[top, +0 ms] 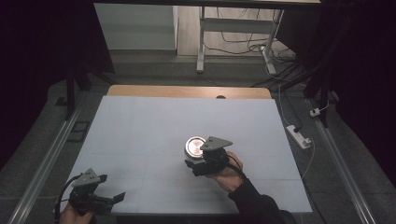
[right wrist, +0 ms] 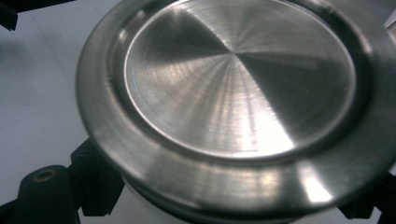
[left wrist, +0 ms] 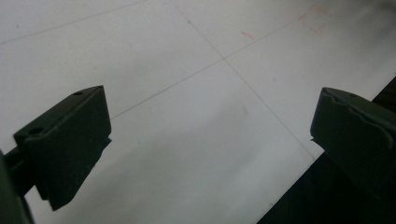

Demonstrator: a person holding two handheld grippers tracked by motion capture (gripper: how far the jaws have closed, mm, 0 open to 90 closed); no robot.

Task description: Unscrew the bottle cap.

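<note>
White table [top: 140, 126], right claw [top: 198, 161] clamping steel dish [top: 194, 146], left claw [top: 109, 198] wide.

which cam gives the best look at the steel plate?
Right gripper view: the round brushed-steel plate is seen close up, rim and recessed centre sharp, with the right hand-held gripper closed on its near edge. The high view shows it small, partly behind that gripper. Left gripper view: white table.

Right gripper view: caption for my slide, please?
Right tool shut on a round brushed-steel lid above the white table.
</note>
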